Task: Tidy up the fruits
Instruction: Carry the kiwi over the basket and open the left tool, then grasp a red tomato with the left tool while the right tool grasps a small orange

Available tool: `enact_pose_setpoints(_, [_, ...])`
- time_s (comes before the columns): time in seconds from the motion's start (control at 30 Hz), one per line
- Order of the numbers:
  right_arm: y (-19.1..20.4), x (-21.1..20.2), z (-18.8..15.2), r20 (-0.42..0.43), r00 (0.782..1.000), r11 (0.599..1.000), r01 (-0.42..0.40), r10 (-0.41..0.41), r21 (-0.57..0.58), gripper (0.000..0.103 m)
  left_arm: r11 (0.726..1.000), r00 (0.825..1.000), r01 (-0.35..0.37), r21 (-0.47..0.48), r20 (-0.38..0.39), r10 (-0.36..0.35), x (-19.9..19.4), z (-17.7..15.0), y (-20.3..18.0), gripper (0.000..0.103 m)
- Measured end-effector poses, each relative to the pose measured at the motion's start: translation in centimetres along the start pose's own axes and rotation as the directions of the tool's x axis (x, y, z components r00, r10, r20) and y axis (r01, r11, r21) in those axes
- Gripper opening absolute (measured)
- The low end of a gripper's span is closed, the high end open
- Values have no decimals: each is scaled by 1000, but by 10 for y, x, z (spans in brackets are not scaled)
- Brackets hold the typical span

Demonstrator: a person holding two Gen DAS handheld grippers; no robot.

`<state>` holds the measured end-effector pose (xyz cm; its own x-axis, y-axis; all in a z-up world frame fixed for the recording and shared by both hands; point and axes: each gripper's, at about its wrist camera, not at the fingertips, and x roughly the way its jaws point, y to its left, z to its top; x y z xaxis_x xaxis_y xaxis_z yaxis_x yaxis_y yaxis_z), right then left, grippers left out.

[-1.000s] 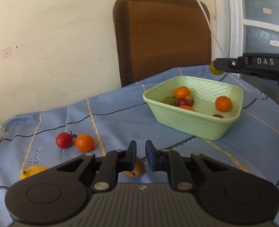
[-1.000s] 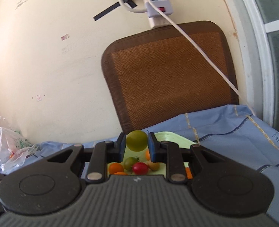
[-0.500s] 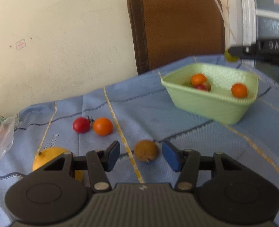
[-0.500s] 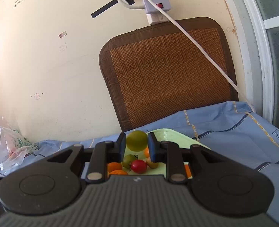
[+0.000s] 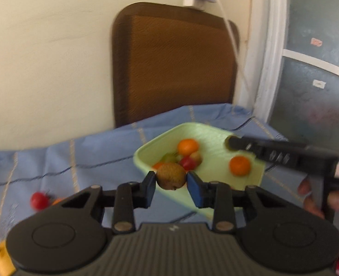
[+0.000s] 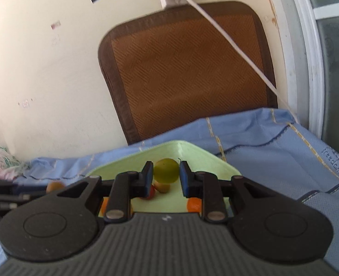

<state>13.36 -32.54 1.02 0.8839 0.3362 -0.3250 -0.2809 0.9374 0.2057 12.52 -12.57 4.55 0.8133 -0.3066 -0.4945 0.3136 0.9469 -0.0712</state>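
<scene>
Fruits: we clamp one brown fruit (image 5: 171,176) in our closing left gripper (image 5: 171,180) and one green fruit (image 6: 166,170) in our right gripper (image 6: 165,172), both above one green basket (image 5: 215,135); one red tomato (image 5: 39,200) lies left.

Tray (image 5: 146,148) as reference: right gripper (image 5: 230,143) with a green fruit (image 6: 166,170) hangs over its far-right corner, blocking entry from that side. Fruit pile (image 5: 183,158) fills the tray's near-left part; floor right of the pile is bare apart from one orange (image 5: 239,166). Cloth (image 5: 96,151) left of tray is open; a tomato (image 5: 39,200) sits well away.
</scene>
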Motion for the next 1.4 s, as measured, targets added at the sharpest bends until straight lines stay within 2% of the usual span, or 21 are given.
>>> enact_pose_setpoints(0.17, [-4,8,-3,-43,999,1000,18,-18,-12,27,999,998,50,15,-30,-50,34,9,-19,30])
enact_pose_setpoints(0.37, [-1,12,-5,-69,997,999,35,-37,-42,29,998,996,60,3,-70,-60,54,2,-23,30])
enact_pose_setpoints(0.47, [0,13,-7,-65,997,998,45,-48,-53,29,999,997,51,7,-58,-51,55,0,-21,31])
enact_pose_setpoints(0.57, [-1,13,-7,-62,997,998,45,-48,-43,30,999,997,51,-4,-56,-51,56,0,-19,36])
enact_pose_setpoints(0.63, [-3,14,-5,-58,997,998,49,-51,-31,30,999,998,43,-8,-47,-44,53,0,-18,45])
enact_pose_setpoints(0.67, [-4,14,-5,-54,997,998,49,-50,-26,31,999,998,41,-13,-44,-41,51,0,-18,46])
enact_pose_setpoints(0.77, [-2,10,-5,-33,998,998,52,-52,-27,30,998,999,37,-41,-9,-37,34,0,-14,46])
enact_pose_setpoints(0.87, [-1,8,-4,-16,998,998,54,-54,-27,30,996,998,31,-87,55,-26,-1,-4,2,45])
enact_pose_setpoints(1.07, [0,-2,-2,49,998,999,43,-43,3,30,976,988,-53,-211,129,81,-80,-13,71,45])
enact_pose_setpoints(1.13, [2,-10,0,83,997,1000,2,-3,14,31,970,983,-104,-221,125,134,-98,-9,96,45])
enact_pose_setpoints(1.23, [16,-21,3,121,986,993,-114,112,8,32,969,978,-171,-178,85,189,-103,2,126,46])
enact_pose_setpoints(1.33, [48,-18,4,52,960,962,-272,274,-36,32,979,986,-167,-119,1,169,-86,9,150,46])
enact_pose_setpoints(1.4, [79,-8,0,-18,945,940,-325,325,-106,32,983,990,-130,-133,-79,120,-64,9,166,46])
